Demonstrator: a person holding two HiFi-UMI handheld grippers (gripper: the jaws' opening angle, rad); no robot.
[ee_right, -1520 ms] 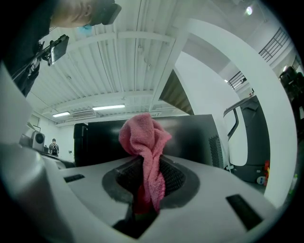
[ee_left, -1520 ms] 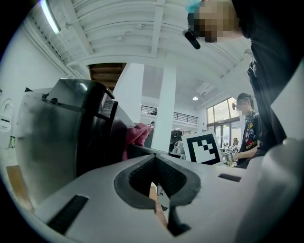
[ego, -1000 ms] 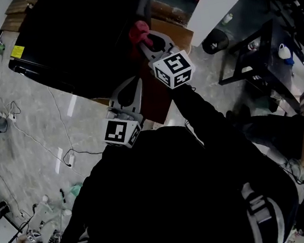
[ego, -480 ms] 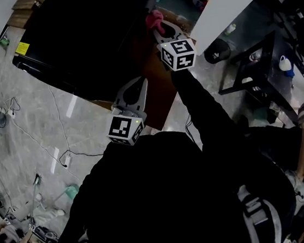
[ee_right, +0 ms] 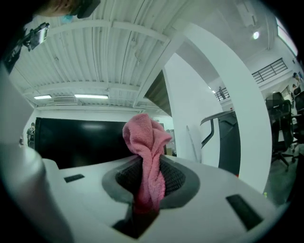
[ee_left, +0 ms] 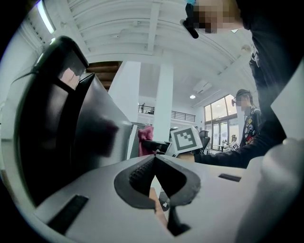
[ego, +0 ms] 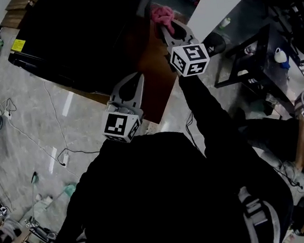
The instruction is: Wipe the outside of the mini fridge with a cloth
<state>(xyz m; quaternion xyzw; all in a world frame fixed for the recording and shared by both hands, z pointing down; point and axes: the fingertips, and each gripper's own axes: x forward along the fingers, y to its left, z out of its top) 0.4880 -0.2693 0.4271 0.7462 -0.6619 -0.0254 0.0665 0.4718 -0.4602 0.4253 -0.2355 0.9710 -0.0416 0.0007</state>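
Nearest, the left gripper [ego: 135, 80] has its jaws pressed together, empty. Farther right, the right gripper [ego: 163, 27] is clamped on the pink cloth [ego: 162, 14], which bunches past the jaw tips near the far right edge of the black mini fridge [ego: 75, 34]. The cloth is judged light, soft and floppy; grip its bunched middle so a pad of fabric meets the panel

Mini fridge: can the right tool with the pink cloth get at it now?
Probably yes: the right tool holds the pink cloth close beside the black mini fridge, with nothing visibly between them.
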